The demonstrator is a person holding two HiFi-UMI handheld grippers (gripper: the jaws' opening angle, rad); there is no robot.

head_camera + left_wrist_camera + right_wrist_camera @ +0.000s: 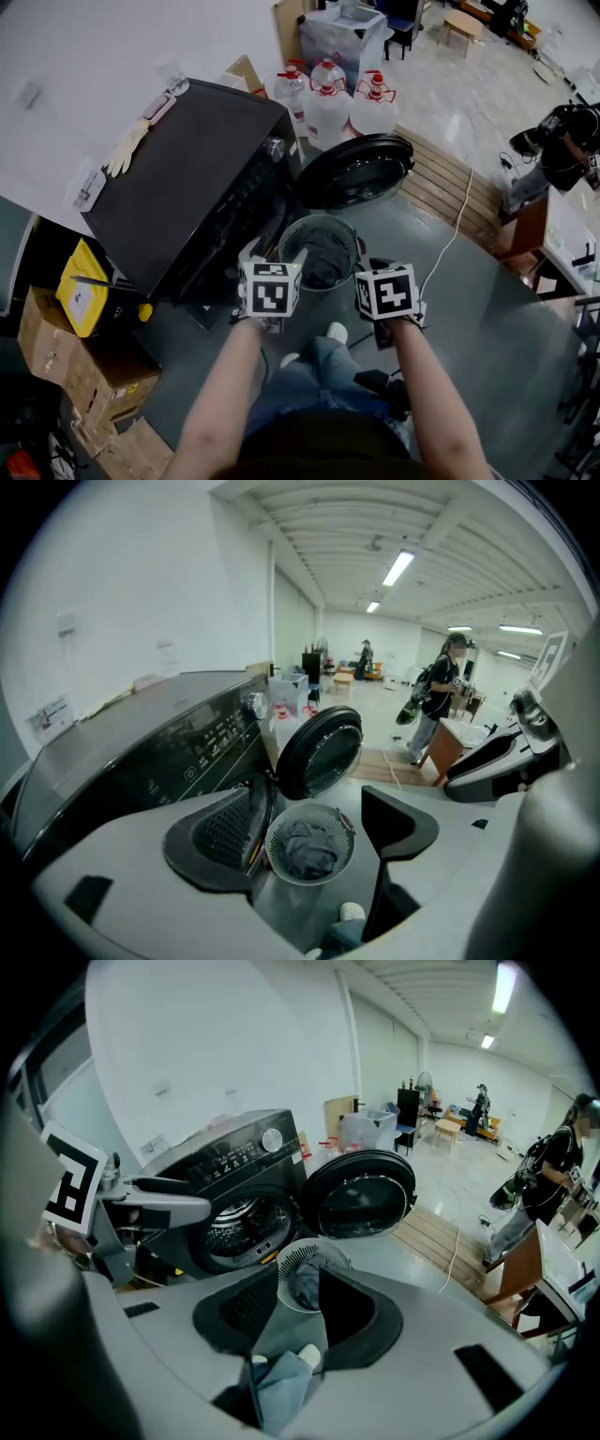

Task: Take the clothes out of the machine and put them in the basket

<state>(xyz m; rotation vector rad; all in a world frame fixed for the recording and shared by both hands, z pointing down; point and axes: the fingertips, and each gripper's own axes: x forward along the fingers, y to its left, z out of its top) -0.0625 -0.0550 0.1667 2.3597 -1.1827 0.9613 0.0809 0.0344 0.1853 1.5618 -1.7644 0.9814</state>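
Note:
A black front-loading washing machine point(187, 187) stands at the left with its round door point(356, 172) swung open. In front of it on the floor is a round white mesh basket point(292, 246) with dark grey clothes point(323, 258) in it. Both grippers hang above the basket, apart from it. My left gripper point(272, 267) is open, and through its wide gap point(309, 841) I see the basket rim point(272, 841) and the clothes point(311, 850). My right gripper point(380, 277) is narrowly open point(300, 1312) with nothing between its jaws. The steel drum point(234, 1232) shows no clothes.
Water jugs point(328, 103) stand behind the door. A wooden pallet point(441, 183) and a white cable point(450, 244) lie to the right. Cardboard boxes point(66, 366) and a yellow container point(80, 286) sit left of the machine. Rubber gloves point(131, 145) lie on its top. A person point(436, 700) stands far off.

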